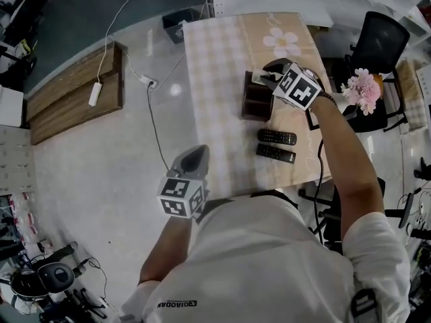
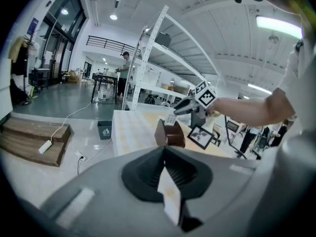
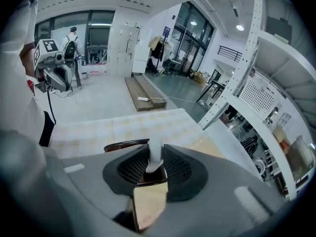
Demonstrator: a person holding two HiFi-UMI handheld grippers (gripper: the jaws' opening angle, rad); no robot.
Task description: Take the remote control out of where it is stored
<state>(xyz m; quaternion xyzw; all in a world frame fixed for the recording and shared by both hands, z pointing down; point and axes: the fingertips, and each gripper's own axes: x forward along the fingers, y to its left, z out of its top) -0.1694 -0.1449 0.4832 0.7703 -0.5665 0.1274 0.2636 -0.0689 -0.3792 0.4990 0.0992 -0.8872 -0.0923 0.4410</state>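
Foreground: the person's white shirt [image 1: 269, 268]. Just past it is my left gripper [image 1: 196, 153], near the tabletop's near edge, fingers clenched together on nothing.

Item: pale grey slim remote control [image 3: 154, 154]. It stands on end in the dark brown open-topped holder box [image 1: 256, 105], long axis near upright, upper end out of the box, lower end inside.

Around it: two black remote controls [image 1: 277, 137] lie flat, side by side, just nearer than the box on the checked-cloth tabletop [image 1: 215, 79]. I see a pink flower bunch [image 1: 361, 89] and a black office chair [image 1: 385, 39] beyond the right edge.

Right gripper [image 1: 268, 79]: above the box, fingers [image 3: 178, 169] grasping the pale remote's upper end from both sides.
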